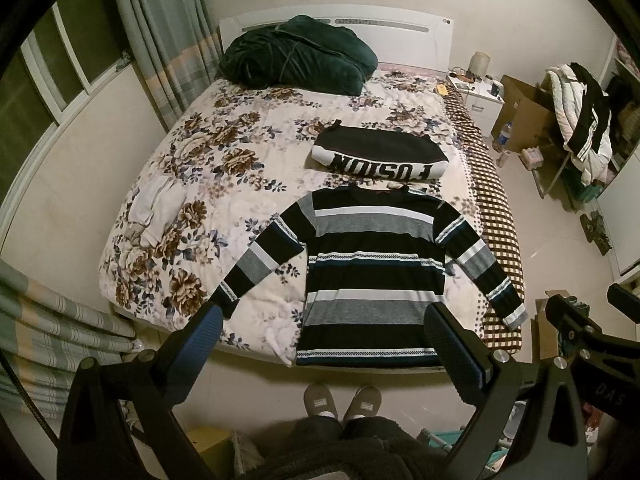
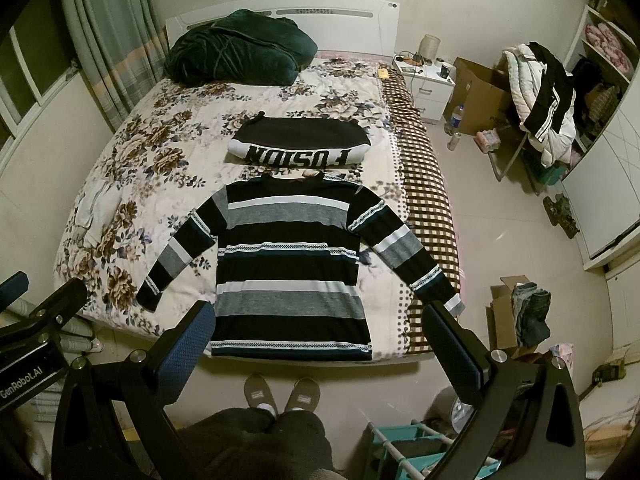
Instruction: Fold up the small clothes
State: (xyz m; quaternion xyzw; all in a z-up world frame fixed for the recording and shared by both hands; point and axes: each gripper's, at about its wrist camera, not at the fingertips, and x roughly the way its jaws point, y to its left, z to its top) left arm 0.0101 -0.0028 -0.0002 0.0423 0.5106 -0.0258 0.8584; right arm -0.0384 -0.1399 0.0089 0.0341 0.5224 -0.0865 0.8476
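**Two open grippers, one sweater laid flat and waiting**

Both tools hang high above the foot of the bed, carrying nothing. The left gripper point(image 1: 324, 336) has its blue-padded fingers point(image 1: 208, 328) spread wide, and the right gripper point(image 2: 320, 332) is spread the same way. Below them stand the person's grey slippers point(image 2: 280, 394) on the pale floor, toes toward the bed.

Nearest on the floral quilted bedspread point(image 1: 192, 168) lies the task's thing, a black, grey and white striped long-sleeved knit sweater point(image 2: 288, 264). It is face down or face up, I cannot tell which, with its hem at the bed's near edge, collar pointing away and both sleeves angled outward. The right sleeve cuff point(image 2: 454, 302) reaches onto the brown-and-cream checked blanket point(image 2: 424, 200) along the bed's right side.

The step in hand looks like the first fold, so a good start would be to bring each gripper down to a sleeve, pinch close to the cuff, and lay each sleeve across the body so the edges run straight. Knit fabric will likely stretch and drag, so lifting clear of the quilt before moving should keep the body from bunching.

Just beyond the collar sits a folded black-and-white garment with block lettering point(image 2: 298, 146), apparently done already. Far back, a dark green plush bundle point(image 2: 240, 48) rests against the white headboard point(image 2: 340, 20).
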